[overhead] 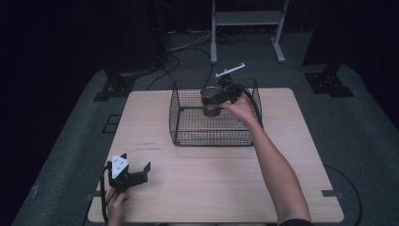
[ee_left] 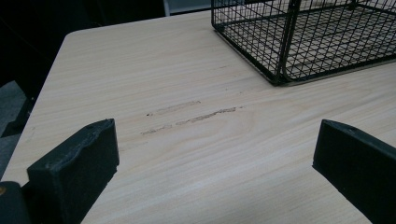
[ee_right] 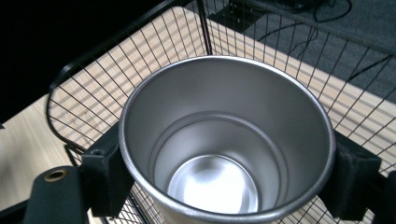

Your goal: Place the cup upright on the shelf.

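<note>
A silver metal cup (overhead: 211, 100) hangs upright over the black wire basket (overhead: 188, 126), with my right gripper (overhead: 217, 99) shut on its sides near the rim. The right gripper view looks down into the empty cup (ee_right: 219, 154), a black jaw pressed against each side, and basket mesh (ee_right: 93, 98) lies below. At the table's front left my left gripper (overhead: 137, 172) rests open just above the wood. Its two jaws stand wide apart in the left gripper view, with bare tabletop (ee_left: 205, 140) between them and a corner of the basket (ee_left: 280, 46) farther off.
The light wooden table (overhead: 211, 188) stands on grey carpet. A white frame leg (overhead: 214, 33) and cables (overhead: 188, 44) lie on the floor beyond the table's far edge. Scuff marks (ee_left: 191, 116) mark the wood ahead of the left gripper.
</note>
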The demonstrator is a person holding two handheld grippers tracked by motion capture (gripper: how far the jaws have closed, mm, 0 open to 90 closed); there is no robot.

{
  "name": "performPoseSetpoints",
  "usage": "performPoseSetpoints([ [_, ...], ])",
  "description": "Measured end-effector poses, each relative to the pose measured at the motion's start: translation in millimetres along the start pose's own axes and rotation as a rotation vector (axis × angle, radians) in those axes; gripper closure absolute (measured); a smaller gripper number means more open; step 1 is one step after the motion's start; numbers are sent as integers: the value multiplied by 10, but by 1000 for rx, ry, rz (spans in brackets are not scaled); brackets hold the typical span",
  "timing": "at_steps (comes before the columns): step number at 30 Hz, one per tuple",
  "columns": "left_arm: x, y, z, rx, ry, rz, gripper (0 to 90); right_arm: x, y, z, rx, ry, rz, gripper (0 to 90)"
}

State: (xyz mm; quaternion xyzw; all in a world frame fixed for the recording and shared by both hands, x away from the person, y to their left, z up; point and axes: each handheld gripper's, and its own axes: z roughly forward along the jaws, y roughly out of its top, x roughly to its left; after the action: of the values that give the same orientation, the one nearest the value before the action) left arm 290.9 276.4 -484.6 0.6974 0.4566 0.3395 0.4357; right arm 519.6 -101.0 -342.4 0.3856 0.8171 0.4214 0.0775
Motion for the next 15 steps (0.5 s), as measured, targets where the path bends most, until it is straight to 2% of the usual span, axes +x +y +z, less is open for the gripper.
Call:
performPoseSetpoints([
  [7, 0, 0, 1, 0, 1, -2, 0, -125, -93, 124, 35, -31, 13, 177],
  [15, 1, 0, -2, -2, 0, -2, 0, -168, -160, 215, 54, -30, 39, 177],
])
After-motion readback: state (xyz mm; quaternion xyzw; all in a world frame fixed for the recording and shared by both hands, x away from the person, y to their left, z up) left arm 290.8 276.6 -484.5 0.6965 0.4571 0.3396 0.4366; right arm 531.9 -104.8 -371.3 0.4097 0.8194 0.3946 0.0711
